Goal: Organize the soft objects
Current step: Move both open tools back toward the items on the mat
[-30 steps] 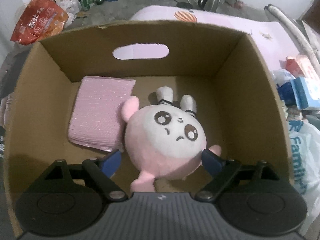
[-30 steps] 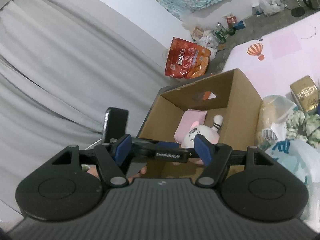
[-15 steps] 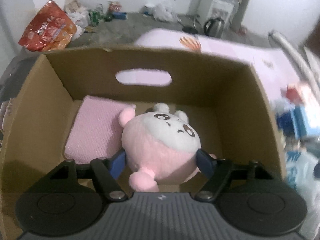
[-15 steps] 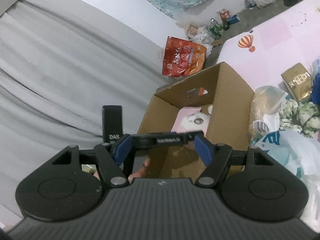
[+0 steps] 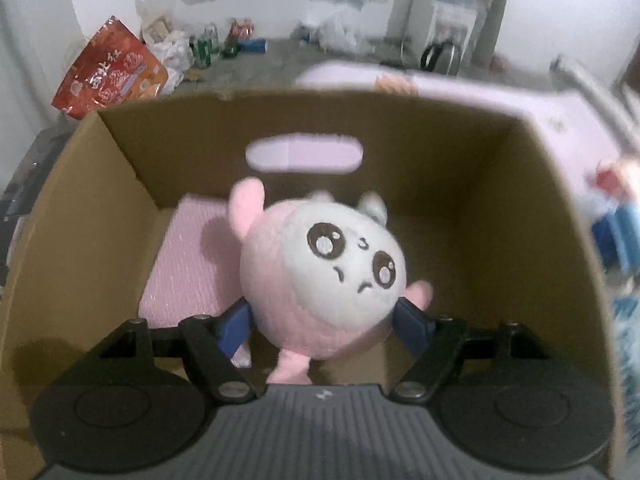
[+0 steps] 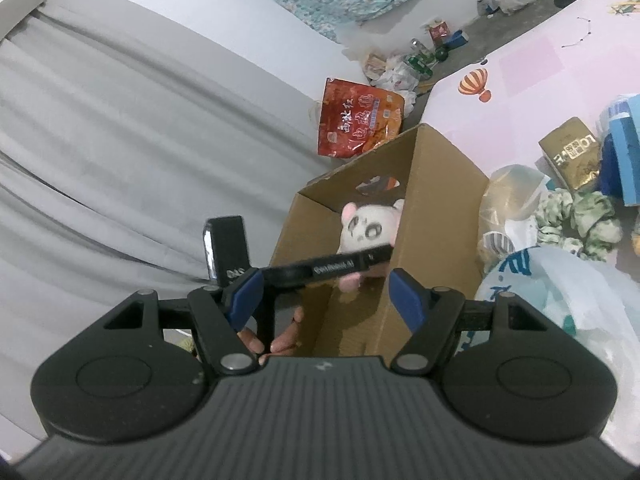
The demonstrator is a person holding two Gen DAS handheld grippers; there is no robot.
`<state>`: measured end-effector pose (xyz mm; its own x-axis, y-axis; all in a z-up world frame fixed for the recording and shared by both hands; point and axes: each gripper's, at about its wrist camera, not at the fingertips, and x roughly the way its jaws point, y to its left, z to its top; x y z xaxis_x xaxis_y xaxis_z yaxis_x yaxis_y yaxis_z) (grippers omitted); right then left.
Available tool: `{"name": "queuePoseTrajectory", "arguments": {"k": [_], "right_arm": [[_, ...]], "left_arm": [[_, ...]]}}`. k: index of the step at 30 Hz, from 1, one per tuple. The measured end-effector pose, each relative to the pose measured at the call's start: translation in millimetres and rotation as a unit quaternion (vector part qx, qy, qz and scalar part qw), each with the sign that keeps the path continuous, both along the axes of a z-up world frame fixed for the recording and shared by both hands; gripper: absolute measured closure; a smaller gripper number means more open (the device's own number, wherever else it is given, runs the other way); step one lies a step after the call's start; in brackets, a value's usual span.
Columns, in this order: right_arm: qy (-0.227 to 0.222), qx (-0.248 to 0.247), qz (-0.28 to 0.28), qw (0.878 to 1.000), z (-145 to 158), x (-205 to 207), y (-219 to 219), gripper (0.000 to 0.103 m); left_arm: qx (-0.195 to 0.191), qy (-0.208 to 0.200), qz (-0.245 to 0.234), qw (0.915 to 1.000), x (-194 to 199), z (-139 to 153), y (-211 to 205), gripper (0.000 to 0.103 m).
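Observation:
A round pink and white plush toy (image 5: 328, 272) with big dark eyes hangs inside the cardboard box (image 5: 480, 200), above its floor. My left gripper (image 5: 324, 328) has its blue pads (image 5: 236, 328) pressed on the toy's two sides, and its jaws are opening slightly. Under the toy, on the left of the box floor, lies a folded pink cloth (image 5: 188, 264). From the right wrist, the plush toy (image 6: 368, 228) shows near the rim of the box (image 6: 440, 208), just over the left gripper's black frame. My right gripper (image 6: 326, 300) stands open and empty, outside the box's near corner.
A red snack bag (image 6: 360, 120) leans behind the box. Right of the box on the pink sheet (image 6: 520, 60) lie a white plastic bag (image 6: 560, 300), a crumpled green-white cloth (image 6: 576, 220), a gold carton (image 6: 572, 156) and a blue box (image 6: 624, 152). A grey curtain (image 6: 120, 140) hangs at left.
The plush toy lay on the box floor between the left gripper's open pads; the pads closed on it and it has risen off the floor. The right gripper stayed open.

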<state>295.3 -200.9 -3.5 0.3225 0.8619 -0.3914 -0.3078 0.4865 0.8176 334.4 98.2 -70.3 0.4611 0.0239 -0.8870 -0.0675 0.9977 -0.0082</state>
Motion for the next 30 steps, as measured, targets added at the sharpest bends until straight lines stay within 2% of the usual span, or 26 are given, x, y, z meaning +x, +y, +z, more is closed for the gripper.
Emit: {"name": "queuePoseTrajectory", "arguments": {"k": [4, 6, 14, 17, 25, 30], "right_arm": [[-0.003, -0.002, -0.008, 1.000, 2.2, -3.7, -8.6, 0.033], [-0.004, -0.001, -0.015, 1.000, 3.3, -6.1, -14.6, 0.033], [-0.015, 0.007, -0.055, 0.998, 6.3, -23.0, -51.7, 0.033], [-0.023, 0.009, -0.081, 0.996, 9.6, -33.0, -75.4, 0.029], [-0.037, 0.019, -0.146, 0.988, 12.2, -63.6, -142.3, 0.025], [-0.039, 0.027, -0.180, 0.982, 4.7, -82.3, -174.6, 0.025]], "left_arm": [[0.006, 0.007, -0.001, 1.0000, -4.6, 4.8, 0.6, 0.022], [0.000, 0.004, 0.006, 1.0000, -7.9, 11.0, 3.4, 0.018], [-0.022, -0.033, 0.018, 0.9990, -28.5, 52.4, 7.2, 0.017], [-0.031, -0.053, 0.010, 0.9981, -43.1, 72.9, 0.2, 0.016], [-0.029, -0.106, -0.058, 0.9923, -79.6, 123.6, -51.1, 0.011], [-0.028, -0.108, -0.110, 0.9877, -86.6, 137.3, -94.4, 0.009]]}}
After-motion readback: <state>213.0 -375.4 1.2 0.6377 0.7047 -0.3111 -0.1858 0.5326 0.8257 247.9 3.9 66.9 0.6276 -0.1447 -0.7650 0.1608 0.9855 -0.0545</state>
